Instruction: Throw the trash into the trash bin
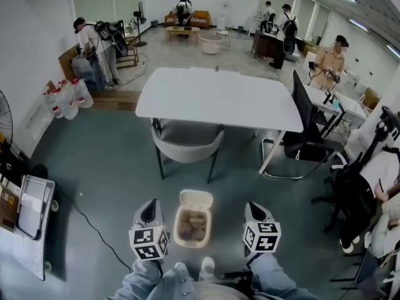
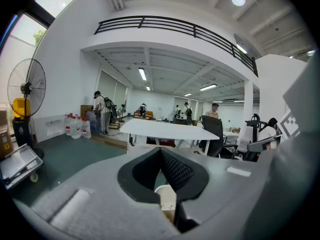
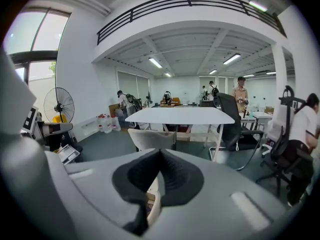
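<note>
Plainly, neither tool is carrying anything. The left gripper [image 1: 150, 204] has its jaws pressed together at the tips with nothing between them, and the left gripper view shows the same. The right gripper [image 1: 255, 206] matches it, jaws meeting at a point and empty. They hang either side of the small white trash bin [image 1: 177, 229], which stands on the floor just in front of the person's shoes, its flip lid tipped back on the far side.

The trash [image 1: 192, 225] lies inside the bin: brownish pieces that look like crumpled paper or torn cardboard (I can't make out which from here). I'd judge stuff like that to be very light, soft enough to crush under the pads, and not slippery or fragile. A pinch on any raised fold or edge would hold it, with little squeeze needed. No loose scrap shows on the floor around the bin, so the throwing looks done. The bin itself seems to be thin plastic, light and easy to tip, and best taken by its rim.

Beyond the bin stands a grey shell chair [image 1: 186, 144], tucked at a white table [image 1: 219, 99]. A black office chair [image 1: 306, 136] is off to the bin's far right.
</note>
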`<state>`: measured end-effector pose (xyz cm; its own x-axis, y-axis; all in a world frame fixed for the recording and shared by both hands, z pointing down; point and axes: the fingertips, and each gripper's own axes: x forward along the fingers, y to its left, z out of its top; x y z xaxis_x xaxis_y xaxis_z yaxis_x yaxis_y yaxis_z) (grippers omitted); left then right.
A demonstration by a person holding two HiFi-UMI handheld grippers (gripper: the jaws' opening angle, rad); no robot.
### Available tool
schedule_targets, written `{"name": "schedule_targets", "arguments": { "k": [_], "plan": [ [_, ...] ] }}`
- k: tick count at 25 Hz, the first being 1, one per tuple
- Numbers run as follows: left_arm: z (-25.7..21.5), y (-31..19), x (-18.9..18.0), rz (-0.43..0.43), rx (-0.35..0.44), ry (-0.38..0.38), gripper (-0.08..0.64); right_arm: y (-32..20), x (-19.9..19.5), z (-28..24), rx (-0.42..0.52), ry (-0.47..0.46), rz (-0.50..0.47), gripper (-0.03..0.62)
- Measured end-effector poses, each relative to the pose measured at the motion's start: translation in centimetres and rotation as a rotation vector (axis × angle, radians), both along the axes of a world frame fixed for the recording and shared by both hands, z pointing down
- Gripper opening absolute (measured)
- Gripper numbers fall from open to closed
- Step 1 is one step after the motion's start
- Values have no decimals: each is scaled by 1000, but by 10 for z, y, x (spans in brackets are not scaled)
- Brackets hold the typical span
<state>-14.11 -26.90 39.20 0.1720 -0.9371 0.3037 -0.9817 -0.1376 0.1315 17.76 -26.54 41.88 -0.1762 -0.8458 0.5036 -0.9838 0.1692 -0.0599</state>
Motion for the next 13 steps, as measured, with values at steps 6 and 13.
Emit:
{"name": "schedule_targets", "arguments": {
  "k": [6,13],
  "plan": [
    [5,-1,11,6,2,-5,9,-4,1,5,3,1,-11,2],
    [-4,1,11,12,6,3,9,-6,-7,-7,11,-10,-15,2]
  ]
}}
